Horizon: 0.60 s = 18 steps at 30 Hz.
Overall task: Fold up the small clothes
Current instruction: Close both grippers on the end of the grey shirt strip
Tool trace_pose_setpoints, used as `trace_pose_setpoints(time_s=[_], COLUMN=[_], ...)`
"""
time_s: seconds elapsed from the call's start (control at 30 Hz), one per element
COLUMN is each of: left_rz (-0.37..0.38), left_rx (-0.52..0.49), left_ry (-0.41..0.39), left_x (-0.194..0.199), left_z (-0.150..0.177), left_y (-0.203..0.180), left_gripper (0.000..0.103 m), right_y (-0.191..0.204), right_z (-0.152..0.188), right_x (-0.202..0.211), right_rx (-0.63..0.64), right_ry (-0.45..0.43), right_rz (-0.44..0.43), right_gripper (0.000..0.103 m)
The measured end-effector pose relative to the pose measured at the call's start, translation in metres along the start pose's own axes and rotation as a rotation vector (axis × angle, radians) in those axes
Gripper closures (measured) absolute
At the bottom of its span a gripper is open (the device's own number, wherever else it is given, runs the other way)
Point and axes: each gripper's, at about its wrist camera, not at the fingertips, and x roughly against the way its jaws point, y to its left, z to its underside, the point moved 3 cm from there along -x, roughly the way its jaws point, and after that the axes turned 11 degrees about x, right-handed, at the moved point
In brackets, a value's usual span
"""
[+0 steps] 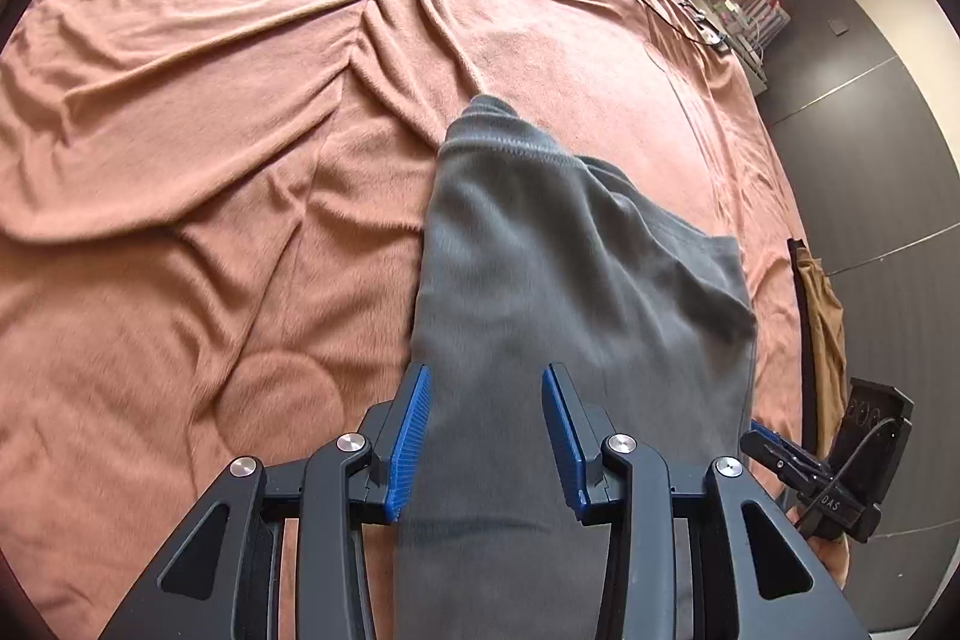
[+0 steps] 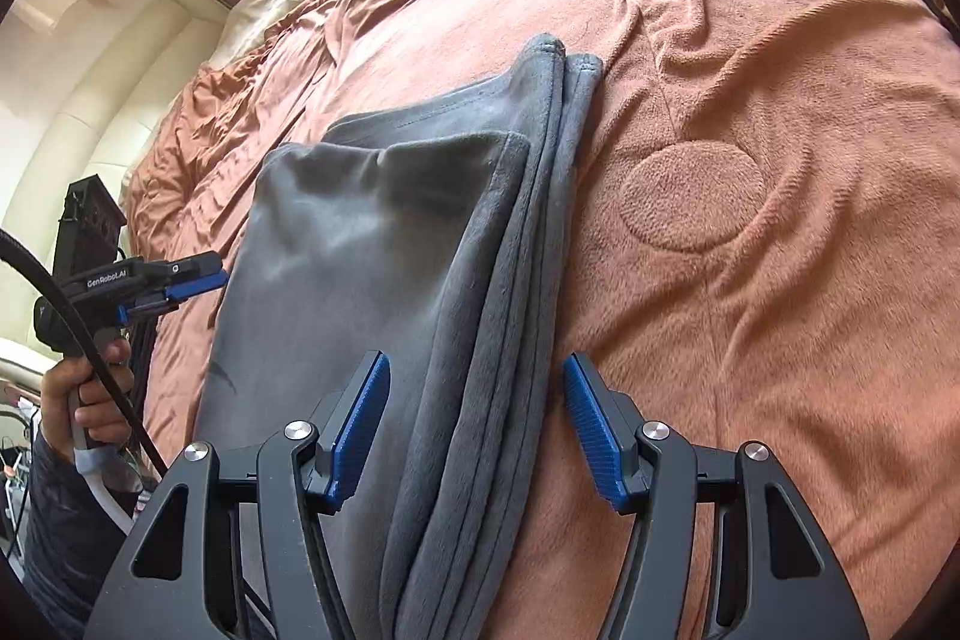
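With both the left gripper (image 1: 486, 436) and right gripper (image 2: 474, 424) spread above the grey garment (image 2: 384, 292), seemingly untouching, its stacked layers near the bed's (image 2: 750, 280) edge could slide apart.

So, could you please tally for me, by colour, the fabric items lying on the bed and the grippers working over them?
Grey garment: 1, folded in layers
Salmon-pink blanket: 1, spread under the garment
Black-and-blue grippers: 2, the left gripper and the right gripper, both with jaws apart
Total: 4

"GenRobot.AI" on left tongs (image 2: 201, 280)
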Motion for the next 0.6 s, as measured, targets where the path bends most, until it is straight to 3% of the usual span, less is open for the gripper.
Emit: trace_pose_setpoints(time_s=[0.47, 0.6], left_rz=[-0.057, -0.045], left_rx=[-0.032, -0.028], left_ry=[0.022, 0.021], left_x=[-0.045, -0.053], left_z=[-0.057, -0.070], left_y=[-0.018, -0.023], left_gripper=[0.062, 0.044], right_y=[-0.017, -0.022], right_z=[-0.030, -0.030], right_x=[-0.025, -0.030], right_rx=[-0.090, -0.102], right_ry=[-0.069, -0.084], right_rz=[-0.037, -0.001], right_gripper=[0.046, 0.064])
